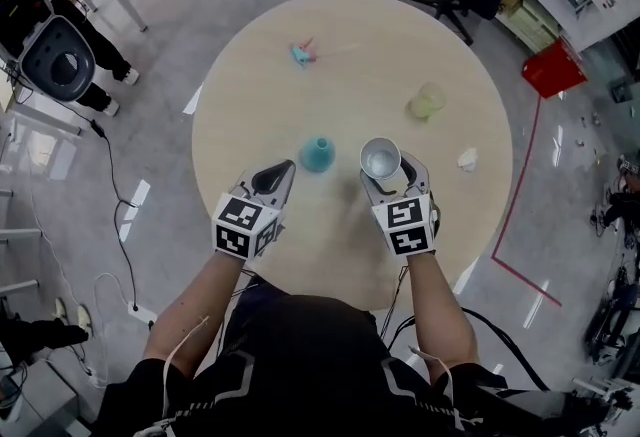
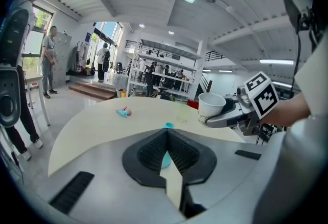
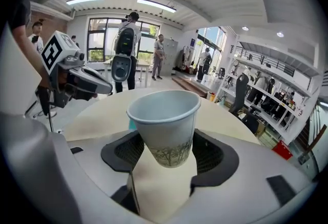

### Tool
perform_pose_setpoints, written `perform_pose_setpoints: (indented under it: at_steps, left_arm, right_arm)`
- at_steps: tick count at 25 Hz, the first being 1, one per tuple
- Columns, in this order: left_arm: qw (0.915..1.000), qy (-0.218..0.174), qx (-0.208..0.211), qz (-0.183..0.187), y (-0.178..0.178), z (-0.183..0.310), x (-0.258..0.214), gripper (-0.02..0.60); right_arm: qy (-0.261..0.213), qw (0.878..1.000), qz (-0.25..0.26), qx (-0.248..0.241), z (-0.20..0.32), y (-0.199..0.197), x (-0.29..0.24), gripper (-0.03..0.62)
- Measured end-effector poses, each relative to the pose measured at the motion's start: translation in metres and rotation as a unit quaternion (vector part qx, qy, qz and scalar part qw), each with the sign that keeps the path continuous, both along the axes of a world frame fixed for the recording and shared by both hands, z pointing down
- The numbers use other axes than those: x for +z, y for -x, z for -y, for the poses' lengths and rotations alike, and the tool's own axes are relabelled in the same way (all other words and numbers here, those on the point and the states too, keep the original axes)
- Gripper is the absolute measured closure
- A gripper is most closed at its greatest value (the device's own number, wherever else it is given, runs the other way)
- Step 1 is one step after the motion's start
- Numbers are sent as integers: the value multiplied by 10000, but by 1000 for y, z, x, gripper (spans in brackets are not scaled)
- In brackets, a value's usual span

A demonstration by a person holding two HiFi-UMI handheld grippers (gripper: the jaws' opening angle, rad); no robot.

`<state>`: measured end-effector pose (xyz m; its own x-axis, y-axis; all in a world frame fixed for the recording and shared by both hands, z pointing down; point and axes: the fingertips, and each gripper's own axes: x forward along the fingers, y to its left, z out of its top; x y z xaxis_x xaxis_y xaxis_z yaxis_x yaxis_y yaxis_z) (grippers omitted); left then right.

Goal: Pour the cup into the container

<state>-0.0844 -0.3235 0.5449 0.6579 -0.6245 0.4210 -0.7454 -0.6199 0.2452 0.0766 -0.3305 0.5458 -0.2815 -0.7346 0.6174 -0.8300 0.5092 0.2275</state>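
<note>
The right gripper [image 1: 392, 175] clamps an upright paper cup [image 3: 165, 125]. The left gripper [image 1: 283, 172], jaws together and empty, hovers near the teal container [image 1: 317, 154].

Two grippers held out ahead of the body, side by side

The left gripper [image 1: 283, 168] points forward and a little down, its jaws meeting at the tips with nothing between them; its marker cube [image 1: 243, 225] sits just behind the jaws. The right gripper [image 1: 388, 168] – level with it, well apart to its right – has its jaws spread wide, pads pressing both sides of a paper cup [image 1: 381, 158] (upright, mouth up). Both bare forearms, left [image 1: 190, 310] and right [image 1: 437, 310], stretch forward, elbows bent near the torso.
</note>
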Motion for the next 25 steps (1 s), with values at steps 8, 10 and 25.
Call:
perform_pose_setpoints:
  at_steps: [8, 10, 25]
  left_arm:
    - [9999, 25, -3, -131, 12, 8, -2, 591]
    - [9999, 48, -13, -137, 15, 8, 0, 591]
    - [9996, -50, 280, 75, 22, 14, 11, 591]
  right_arm:
    - [94, 9975, -685, -139, 12, 21, 3, 295]
    - [136, 9963, -829, -154, 13, 24, 6, 295]
    - [353, 9822, -1817, -333, 24, 40, 24, 295]
